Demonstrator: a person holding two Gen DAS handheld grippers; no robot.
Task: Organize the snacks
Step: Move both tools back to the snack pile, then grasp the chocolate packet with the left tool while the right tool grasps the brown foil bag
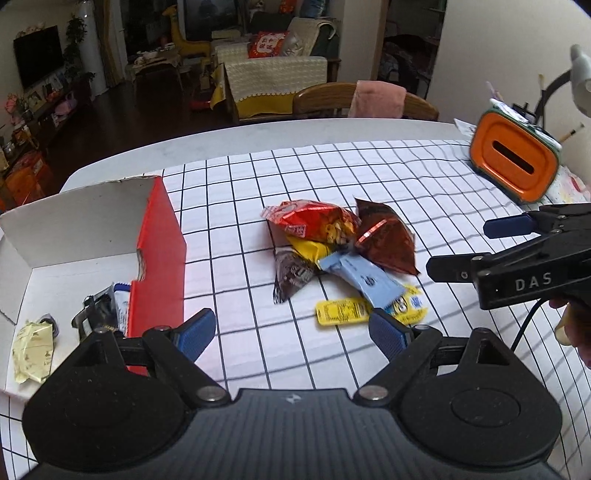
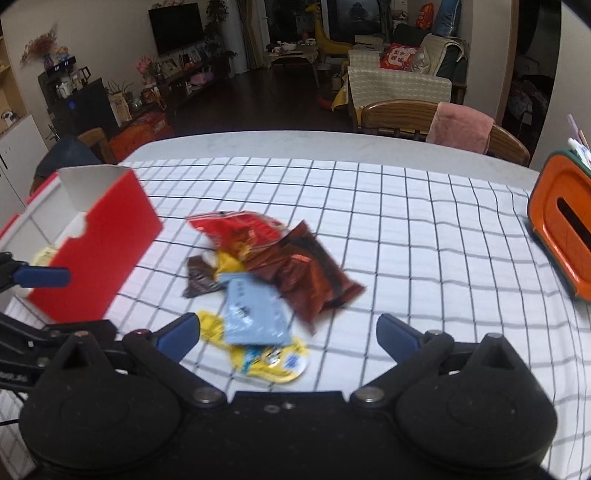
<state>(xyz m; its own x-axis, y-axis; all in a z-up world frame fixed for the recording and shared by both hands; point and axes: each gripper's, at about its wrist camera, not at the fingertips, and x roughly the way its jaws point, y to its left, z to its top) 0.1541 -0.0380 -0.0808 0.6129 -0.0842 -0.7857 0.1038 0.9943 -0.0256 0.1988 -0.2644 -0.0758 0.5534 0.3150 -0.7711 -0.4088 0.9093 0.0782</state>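
The left gripper (image 1: pixel 291 332) and right gripper (image 2: pixel 288 338) both hover with fingers spread apart, holding nothing. Just ahead of each lies a heap of crinkly foil snack packets (image 1: pixel 340 251) on the checked-cloth table (image 1: pixel 424 184); left of it stands the red-sided open cardboard box (image 1: pixel 160 243).

Background items I saw around the work area

I saw a white checked tablecloth (image 1: pixel 332 177) over a white table (image 1: pixel 258 133), an orange tissue holder (image 1: pixel 513 162) at its right edge, a wooden chair (image 2: pixel 399 114) with a pink towel (image 2: pixel 460 127) draped on it, a sofa (image 2: pixel 399 85) beyond, and a television (image 2: pixel 176 26).
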